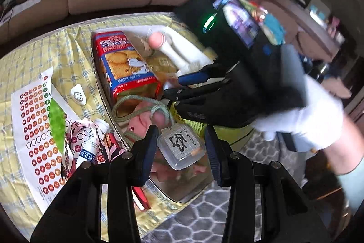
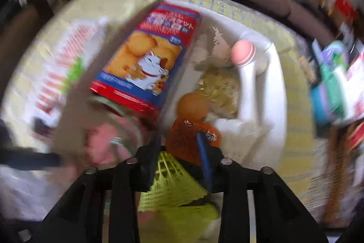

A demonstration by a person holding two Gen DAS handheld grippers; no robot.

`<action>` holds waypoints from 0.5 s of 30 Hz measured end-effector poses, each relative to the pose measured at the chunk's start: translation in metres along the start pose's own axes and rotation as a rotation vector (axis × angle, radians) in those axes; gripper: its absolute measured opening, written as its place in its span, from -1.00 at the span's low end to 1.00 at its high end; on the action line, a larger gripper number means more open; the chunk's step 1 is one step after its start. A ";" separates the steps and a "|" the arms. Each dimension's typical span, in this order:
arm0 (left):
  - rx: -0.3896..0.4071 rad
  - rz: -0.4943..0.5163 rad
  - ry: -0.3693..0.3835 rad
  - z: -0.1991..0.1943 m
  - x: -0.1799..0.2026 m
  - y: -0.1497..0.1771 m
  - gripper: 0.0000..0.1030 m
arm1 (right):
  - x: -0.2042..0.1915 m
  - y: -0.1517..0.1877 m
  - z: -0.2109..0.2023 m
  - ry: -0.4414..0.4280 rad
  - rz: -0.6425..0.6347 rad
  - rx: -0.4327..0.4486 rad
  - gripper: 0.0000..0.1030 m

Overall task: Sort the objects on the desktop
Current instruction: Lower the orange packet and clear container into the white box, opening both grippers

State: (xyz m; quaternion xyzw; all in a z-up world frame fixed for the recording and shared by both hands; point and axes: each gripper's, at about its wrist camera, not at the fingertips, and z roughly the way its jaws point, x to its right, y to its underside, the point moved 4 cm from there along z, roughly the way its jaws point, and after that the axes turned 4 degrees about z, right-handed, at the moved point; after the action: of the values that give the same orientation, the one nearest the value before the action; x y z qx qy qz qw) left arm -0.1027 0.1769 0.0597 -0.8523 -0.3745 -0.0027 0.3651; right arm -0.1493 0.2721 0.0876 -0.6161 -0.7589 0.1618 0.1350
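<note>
Several things already lie in the cardboard box (image 1: 100, 83) — the biscuit pack (image 1: 125, 65) at twelve o'clock, a pink pouch (image 1: 141, 115) below it. The left gripper (image 1: 179, 147) grasps a small clear case (image 1: 179, 147) over the box. The right gripper (image 2: 179, 158) straddles a yellow shuttlecock (image 2: 173, 181), its grip impossible to judge. Left at nine o'clock — the sticker sheet (image 1: 38, 129) and white bottle (image 1: 91, 145).

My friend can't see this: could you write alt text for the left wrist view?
A left gripper holds a small clear case over a cardboard box with a biscuit pack inside. A white-gloved hand brings the right gripper in alongside.
</note>
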 end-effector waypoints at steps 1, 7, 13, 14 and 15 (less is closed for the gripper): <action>-0.001 0.007 -0.001 0.002 0.000 0.002 -0.24 | 0.008 0.000 -0.008 -0.069 0.064 0.023 -0.26; -0.031 0.020 -0.039 0.019 -0.002 0.009 -0.24 | 0.052 0.006 -0.053 -0.239 0.266 0.132 -0.13; -0.042 0.036 -0.070 0.030 0.003 0.005 -0.24 | 0.064 0.021 -0.081 -0.272 0.289 0.185 -0.05; -0.045 0.039 -0.080 0.031 0.004 0.003 -0.24 | 0.063 0.022 -0.083 -0.279 0.291 0.184 -0.05; -0.048 0.045 -0.094 0.033 0.005 0.002 -0.24 | 0.063 0.023 -0.083 -0.286 0.292 0.180 -0.05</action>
State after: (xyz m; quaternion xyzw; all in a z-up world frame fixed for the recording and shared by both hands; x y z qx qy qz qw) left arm -0.1062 0.1996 0.0360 -0.8682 -0.3718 0.0367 0.3266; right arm -0.1083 0.3445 0.1541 -0.6756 -0.6555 0.3327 0.0555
